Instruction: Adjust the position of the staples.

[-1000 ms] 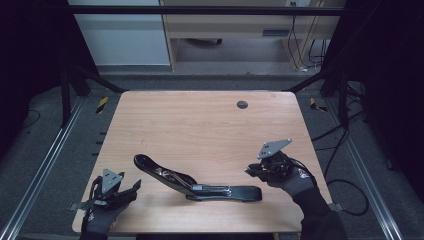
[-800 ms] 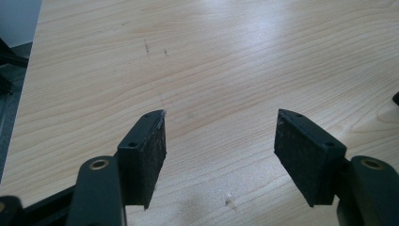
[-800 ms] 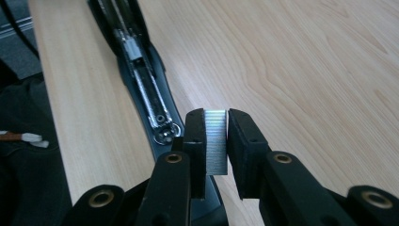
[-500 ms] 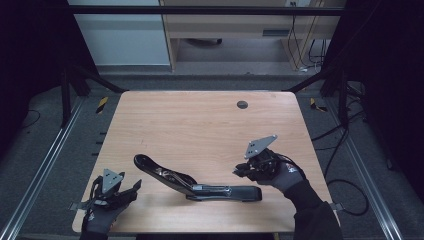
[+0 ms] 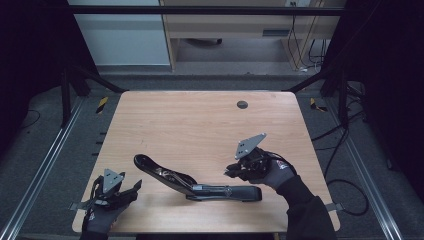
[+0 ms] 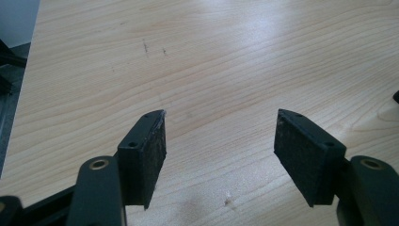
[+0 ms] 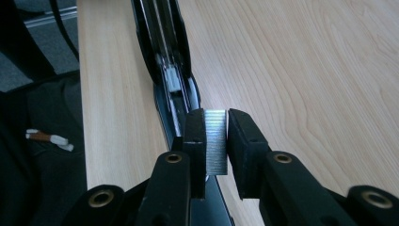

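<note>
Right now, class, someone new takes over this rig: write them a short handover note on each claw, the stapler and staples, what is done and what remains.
Left claw: open, empty, over bare table at the near left corner.
Right claw: shut on a strip of staples, held above the stapler.
Stapler: lying opened flat near the table's front edge, its channel exposed.
Done: stapler open, staples picked up.
Left: lower the strip into the channel, release, close the stapler.

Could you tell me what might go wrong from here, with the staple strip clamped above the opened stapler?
1. The right claw pinches the staple strip by its sides, so squeezing or twisting could break the strip.
2. The stapler's channel looks narrow; a tilted strip could jam or miss it.
3. The left claw is open and off the stapler, so it may slide when pushed.
</note>
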Demonstrator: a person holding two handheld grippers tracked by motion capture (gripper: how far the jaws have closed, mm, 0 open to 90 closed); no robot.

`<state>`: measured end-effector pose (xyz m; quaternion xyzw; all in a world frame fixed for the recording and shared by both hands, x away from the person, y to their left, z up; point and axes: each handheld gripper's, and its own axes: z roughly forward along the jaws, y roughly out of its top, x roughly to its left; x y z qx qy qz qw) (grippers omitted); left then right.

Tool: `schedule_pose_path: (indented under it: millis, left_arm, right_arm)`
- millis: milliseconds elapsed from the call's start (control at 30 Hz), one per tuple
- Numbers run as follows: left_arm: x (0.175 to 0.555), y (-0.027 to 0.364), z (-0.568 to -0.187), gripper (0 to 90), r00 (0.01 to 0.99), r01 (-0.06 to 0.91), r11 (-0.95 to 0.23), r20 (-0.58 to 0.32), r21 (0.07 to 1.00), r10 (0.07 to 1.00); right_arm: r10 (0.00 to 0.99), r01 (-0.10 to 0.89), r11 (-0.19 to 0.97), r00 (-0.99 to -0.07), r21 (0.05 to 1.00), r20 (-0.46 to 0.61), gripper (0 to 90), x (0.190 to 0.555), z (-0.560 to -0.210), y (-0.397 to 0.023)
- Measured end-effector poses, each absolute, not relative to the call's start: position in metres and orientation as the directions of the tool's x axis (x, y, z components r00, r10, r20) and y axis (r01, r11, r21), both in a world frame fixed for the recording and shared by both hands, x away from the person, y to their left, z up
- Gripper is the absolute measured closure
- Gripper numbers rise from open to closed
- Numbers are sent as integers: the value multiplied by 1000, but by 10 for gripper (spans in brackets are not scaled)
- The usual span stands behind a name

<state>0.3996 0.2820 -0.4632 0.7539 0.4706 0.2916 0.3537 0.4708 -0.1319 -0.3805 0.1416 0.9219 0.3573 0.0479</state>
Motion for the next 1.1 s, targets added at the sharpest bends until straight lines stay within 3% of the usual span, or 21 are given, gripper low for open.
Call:
schedule_pose_path:
  millis: [433,1100]
  left_arm:
    - [400,282,-463,339,390,503,-310,108,807,914]
    - [399,281,-463,339,395,503,-315,110,805,912]
  right_arm:
    - [208,162,754,-978,637,3,781,475,-387,-109]
    - [165,135,791,-986,597,6,782,475,-410,-94]
